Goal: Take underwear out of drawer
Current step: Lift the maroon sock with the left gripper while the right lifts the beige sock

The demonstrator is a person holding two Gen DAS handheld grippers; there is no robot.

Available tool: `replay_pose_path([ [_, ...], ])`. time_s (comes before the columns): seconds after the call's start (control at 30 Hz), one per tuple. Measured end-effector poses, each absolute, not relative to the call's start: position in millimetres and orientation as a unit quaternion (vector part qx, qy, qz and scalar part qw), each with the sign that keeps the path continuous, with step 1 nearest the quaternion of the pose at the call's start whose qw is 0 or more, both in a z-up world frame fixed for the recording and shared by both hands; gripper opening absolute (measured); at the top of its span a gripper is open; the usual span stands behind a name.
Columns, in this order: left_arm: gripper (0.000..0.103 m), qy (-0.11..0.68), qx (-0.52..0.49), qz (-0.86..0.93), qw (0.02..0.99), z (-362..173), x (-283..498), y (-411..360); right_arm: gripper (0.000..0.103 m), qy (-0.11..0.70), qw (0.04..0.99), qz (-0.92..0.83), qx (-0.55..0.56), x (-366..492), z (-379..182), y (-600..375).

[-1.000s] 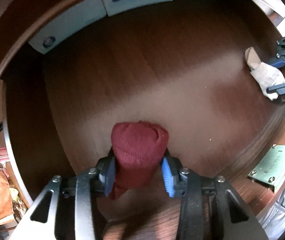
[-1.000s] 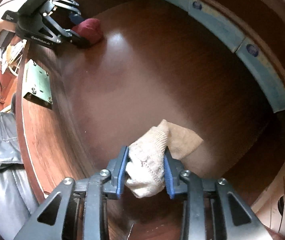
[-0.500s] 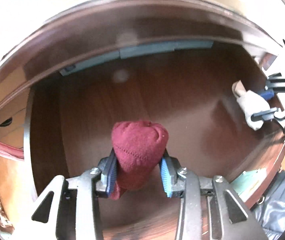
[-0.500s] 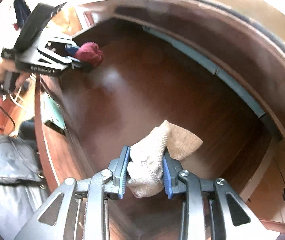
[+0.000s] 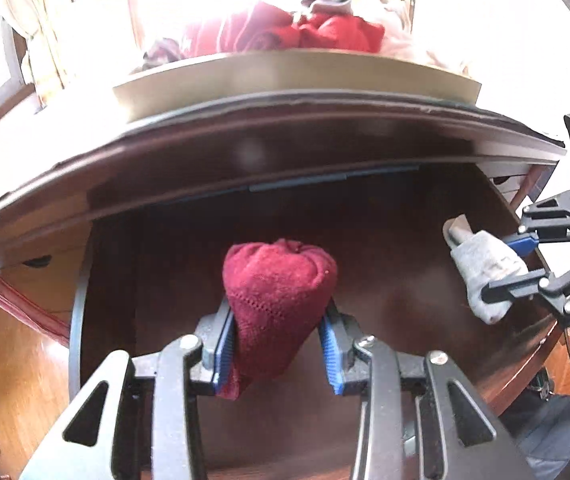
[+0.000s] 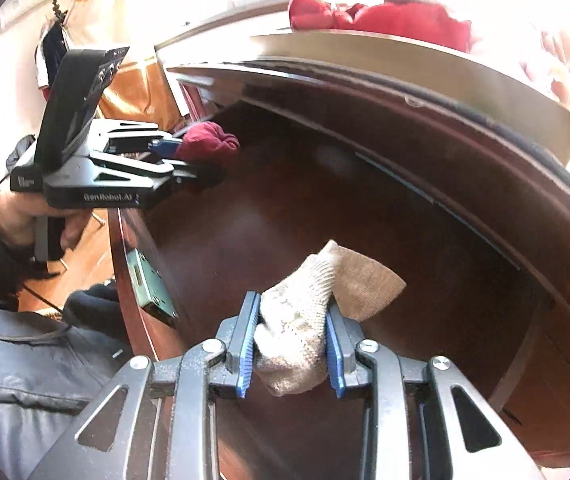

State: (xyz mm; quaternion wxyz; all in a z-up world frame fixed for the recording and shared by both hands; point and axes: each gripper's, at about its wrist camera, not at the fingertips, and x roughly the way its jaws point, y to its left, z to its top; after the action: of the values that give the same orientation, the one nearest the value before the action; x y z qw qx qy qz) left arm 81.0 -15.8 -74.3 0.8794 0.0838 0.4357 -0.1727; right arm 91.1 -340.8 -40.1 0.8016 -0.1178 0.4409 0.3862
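Dark red knitted bundle (image 5: 279,300): rolled underwear, clamped between the blue pads of the left gripper (image 5: 279,350); held above the dark brown wooden drawer floor (image 5: 385,240), clear of it.
Cream knitted bundle (image 6: 297,336): second rolled piece, clamped in the right gripper (image 6: 291,354), with a tan flap sticking out past the right pad; also held above the drawer floor.
Hidden or unclear: lower ends of both bundles cut off behind the gripper frames; fold and garment type not readable; back of the drawer in deep shadow under the cabinet edge, only a thin blue strip (image 5: 325,182) visible there; room above washed out by glare.
Long axis, red bundle: runs along the fingers, rounded bunched end pointing away from the camera, narrow end tucked toward the frame.
Long axis, cream bundle: along the fingers as well, leaning slightly right, ribbed end forward.
Left jaws: partly closed, pads pressing both sides of the red bundle.
Right jaws: partly closed, pads pressing both sides of the cream bundle.
Left hand (image 6: 29,220): wrapped round the gripper handle, dark sleeve behind it.
Drawer front: pale green metal lock plate (image 6: 149,284) on its inner face.
Cabinet top: pale tan board (image 5: 285,76) carrying a heap of bright red clothes (image 5: 305,32), partly overexposed.
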Motion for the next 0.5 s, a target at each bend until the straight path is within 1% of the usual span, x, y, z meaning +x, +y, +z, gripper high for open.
replay_pose_path([
  [0.17, 0.037, 0.417, 0.087, -0.165, 0.89, -71, 81, -21, 0.032, 0.42, 0.812, 0.39, -0.108, 81, -28, -343],
  [0.37, 0.037, 0.391, 0.091, -0.15, 0.903, -48, 74, -33, 0.032, 0.391, 0.826, 0.393, -0.102, 74, -19, -351],
  [0.5, 0.037, 0.369, 0.093, -0.141, 0.914, -42, 75, -31, 0.032, 0.368, 0.837, 0.393, -0.102, 64, -8, -357],
])
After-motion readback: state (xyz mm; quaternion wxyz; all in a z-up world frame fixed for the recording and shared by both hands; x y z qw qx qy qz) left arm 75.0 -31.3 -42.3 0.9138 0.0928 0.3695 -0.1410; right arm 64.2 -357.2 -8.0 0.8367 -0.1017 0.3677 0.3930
